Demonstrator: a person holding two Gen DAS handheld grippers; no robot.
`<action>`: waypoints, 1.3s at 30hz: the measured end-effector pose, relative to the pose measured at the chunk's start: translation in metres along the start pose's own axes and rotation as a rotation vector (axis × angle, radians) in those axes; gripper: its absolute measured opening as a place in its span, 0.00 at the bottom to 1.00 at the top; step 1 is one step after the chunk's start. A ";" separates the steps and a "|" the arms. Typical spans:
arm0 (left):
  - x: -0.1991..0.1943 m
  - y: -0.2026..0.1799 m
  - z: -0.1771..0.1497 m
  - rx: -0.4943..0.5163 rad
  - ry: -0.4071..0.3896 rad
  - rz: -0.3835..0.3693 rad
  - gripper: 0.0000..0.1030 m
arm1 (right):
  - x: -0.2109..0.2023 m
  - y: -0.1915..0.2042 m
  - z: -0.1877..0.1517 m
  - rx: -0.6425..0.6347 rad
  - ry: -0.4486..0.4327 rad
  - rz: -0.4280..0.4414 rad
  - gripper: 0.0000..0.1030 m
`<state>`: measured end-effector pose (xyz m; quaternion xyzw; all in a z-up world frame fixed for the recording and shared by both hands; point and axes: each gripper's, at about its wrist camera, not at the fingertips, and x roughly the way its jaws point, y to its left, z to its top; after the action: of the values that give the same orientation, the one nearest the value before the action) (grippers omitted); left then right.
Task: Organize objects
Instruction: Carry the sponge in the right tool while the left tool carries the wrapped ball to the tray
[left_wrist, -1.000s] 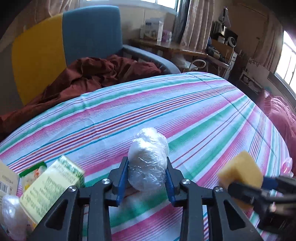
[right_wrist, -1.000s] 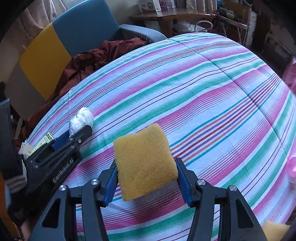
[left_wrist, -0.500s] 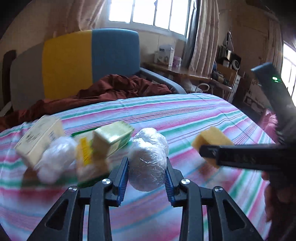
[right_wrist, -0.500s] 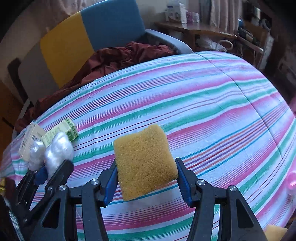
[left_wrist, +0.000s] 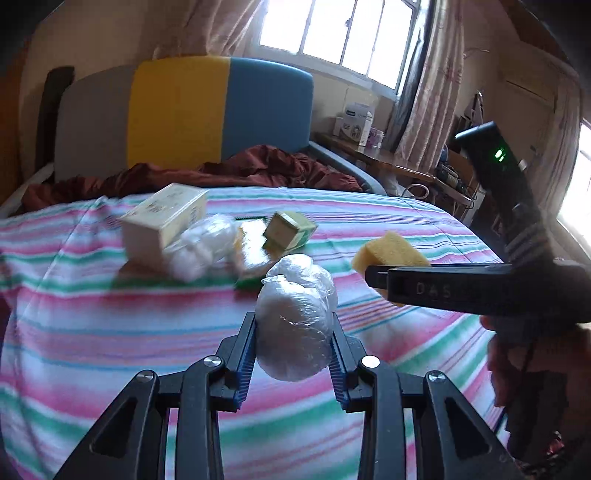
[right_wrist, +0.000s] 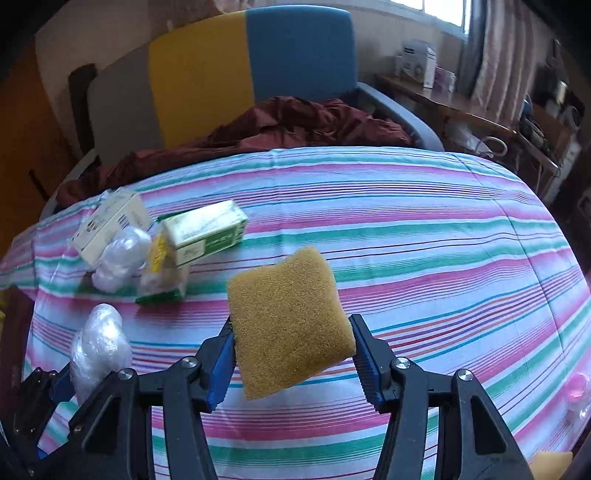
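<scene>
While you are carrying both loads over the striped bedspread (right_wrist: 424, 221), your left gripper (left_wrist: 294, 345) is clamping the plastic-wrapped ball (left_wrist: 295, 317) and your right gripper (right_wrist: 291, 354) is squeezing the yellow sponge (right_wrist: 288, 325); the pile of boxes (right_wrist: 203, 232) and another wrapped ball (right_wrist: 118, 258) is lying far left; I judge the slick wrap is risking a slip, and the grippers, travelling just beside each other, are risking a bump that scatters the pile.
</scene>
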<state>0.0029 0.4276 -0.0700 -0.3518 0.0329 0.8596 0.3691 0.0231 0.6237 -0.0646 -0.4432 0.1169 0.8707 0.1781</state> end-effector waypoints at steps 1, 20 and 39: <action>-0.006 0.005 -0.002 -0.011 0.009 -0.007 0.34 | 0.001 0.004 -0.002 -0.016 0.004 0.002 0.56; -0.120 0.107 -0.008 -0.173 -0.074 0.064 0.34 | -0.003 0.087 -0.040 -0.240 0.050 0.113 0.56; -0.153 0.240 -0.022 -0.414 -0.033 0.285 0.34 | -0.028 0.140 -0.061 -0.387 -0.044 0.132 0.56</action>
<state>-0.0694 0.1532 -0.0391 -0.3975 -0.1005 0.8970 0.1649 0.0250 0.4680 -0.0712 -0.4414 -0.0276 0.8962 0.0349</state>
